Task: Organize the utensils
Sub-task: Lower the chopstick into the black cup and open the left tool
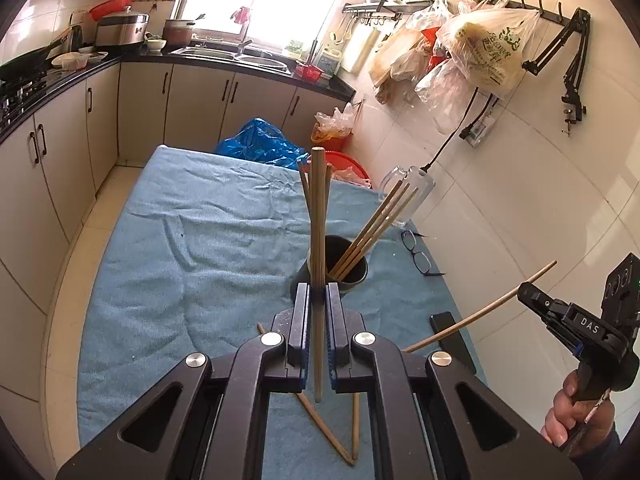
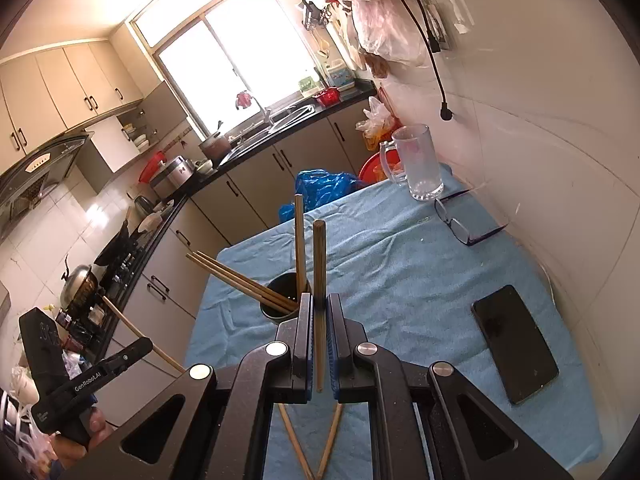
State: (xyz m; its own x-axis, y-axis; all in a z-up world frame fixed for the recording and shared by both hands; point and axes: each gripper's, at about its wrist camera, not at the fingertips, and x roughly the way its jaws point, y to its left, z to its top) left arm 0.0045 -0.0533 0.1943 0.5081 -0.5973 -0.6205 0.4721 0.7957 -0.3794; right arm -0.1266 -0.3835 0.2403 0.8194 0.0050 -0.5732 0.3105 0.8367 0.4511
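A dark round holder (image 1: pixel 352 270) stands on the blue cloth with several wooden chopsticks leaning in it; it also shows in the right wrist view (image 2: pixel 278 300). My left gripper (image 1: pixel 318 294) is shut on one chopstick (image 1: pixel 318 216), held upright just in front of the holder. My right gripper (image 2: pixel 319 304) is shut on another chopstick (image 2: pixel 319 264), upright and close to the holder's right side. In the left wrist view the right gripper (image 1: pixel 528 292) shows at far right with its chopstick (image 1: pixel 480 312). Two loose chopsticks (image 1: pixel 340 432) lie crossed on the cloth below the grippers.
A glass mug (image 2: pixel 416 164), spectacles (image 2: pixel 460 220) and a black phone (image 2: pixel 514 344) lie on the blue cloth (image 2: pixel 400 272) by the tiled wall. Kitchen counter, sink and stove run behind and to the left. Plastic bags hang on the wall.
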